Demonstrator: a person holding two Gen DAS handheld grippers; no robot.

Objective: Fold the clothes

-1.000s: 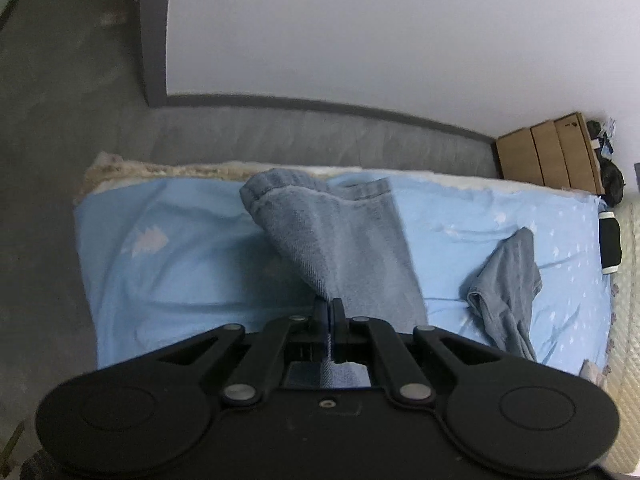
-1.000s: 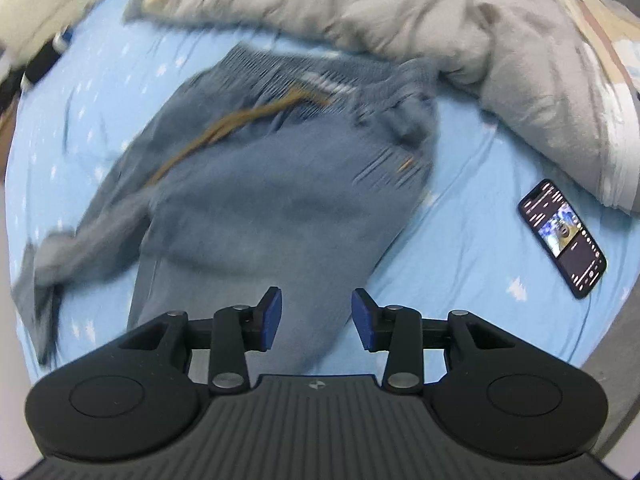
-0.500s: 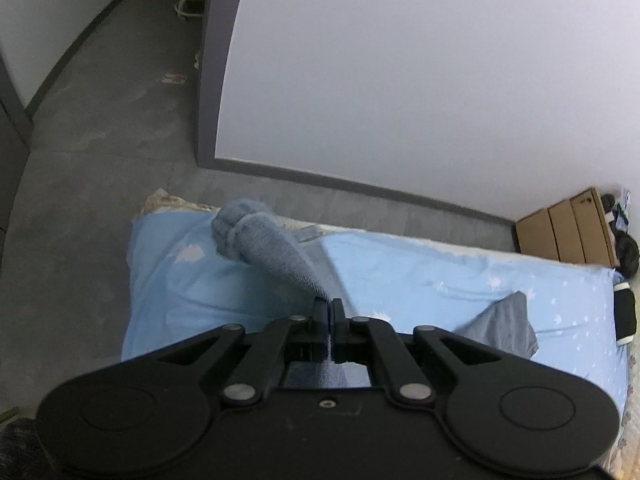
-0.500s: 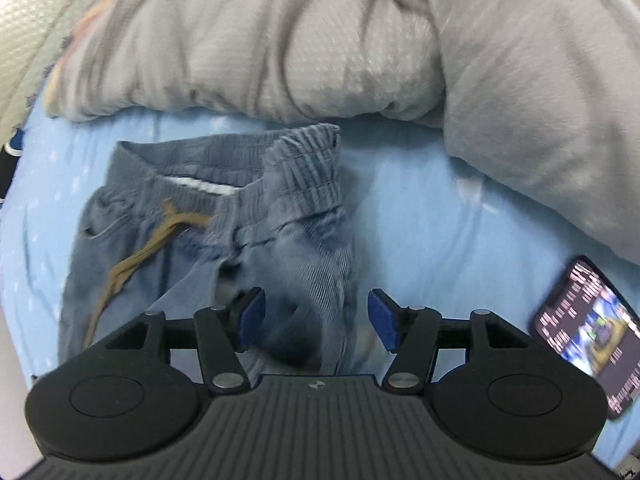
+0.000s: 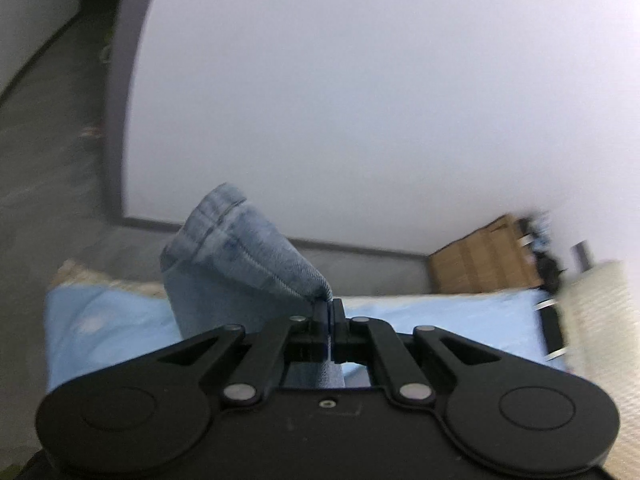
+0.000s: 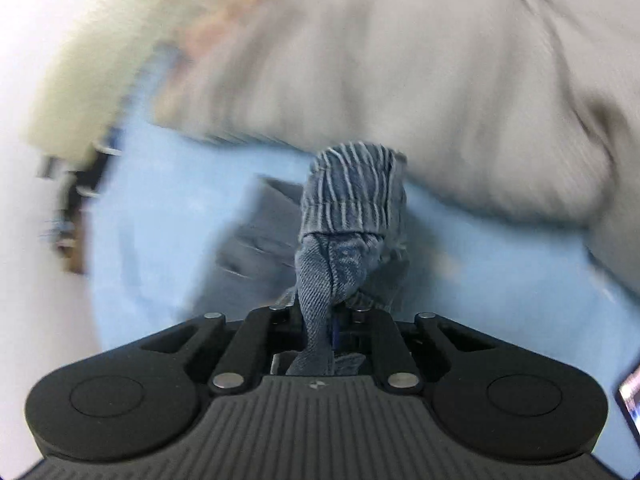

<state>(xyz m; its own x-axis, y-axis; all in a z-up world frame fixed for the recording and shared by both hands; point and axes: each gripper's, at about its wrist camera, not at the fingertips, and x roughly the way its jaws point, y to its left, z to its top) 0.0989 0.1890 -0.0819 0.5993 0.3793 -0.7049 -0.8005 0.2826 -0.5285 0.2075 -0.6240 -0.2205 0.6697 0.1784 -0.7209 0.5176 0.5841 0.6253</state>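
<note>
My left gripper point(image 5: 329, 312) is clenched on a hem of the jeans point(image 5: 240, 264); the denim rises from the pinch up and to the left, lifted above the blue sheet point(image 5: 100, 320). My right gripper point(image 6: 332, 320) has its fingers closed on the jeans' ribbed waistband point(image 6: 354, 192) end, cloth bunched between them and spilling forward over the sheet. Only the left view gives me the white wall point(image 5: 360, 100), the grey floor point(image 5: 40, 140) and the cardboard boxes point(image 5: 480, 260). Only the right view shows the grey duvet point(image 6: 440, 80) beyond the waistband and a phone point(image 6: 630, 404) cut off at the right edge. Motion blur smears the right view, so how the rest of the garment lies I cannot make out
</note>
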